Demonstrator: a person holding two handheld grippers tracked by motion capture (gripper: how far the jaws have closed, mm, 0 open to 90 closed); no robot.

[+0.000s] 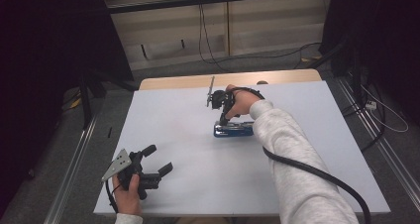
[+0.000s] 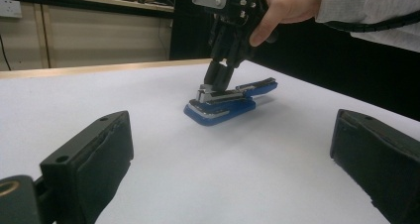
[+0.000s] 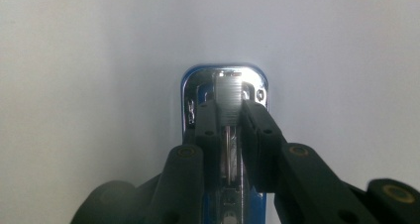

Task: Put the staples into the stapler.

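High view: blue stapler [image 1: 234, 130] lies mid-tabletop [image 1: 188, 135]; right tongs [image 1: 224, 119] point down onto its left end. Left tongs [image 1: 157, 159] rest near the front left edge, jaws apart.
Left gripper view: stapler [image 2: 228, 101] lies flat with the right tongs [image 2: 218, 78] on its metal head.
Right gripper view: jaws clamp the stapler's [image 3: 225, 92] silver magazine.

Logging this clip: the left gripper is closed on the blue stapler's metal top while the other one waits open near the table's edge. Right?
Wrong side: the right gripper is closed on the blue stapler, as the right gripper view shows. The left gripper waits open.
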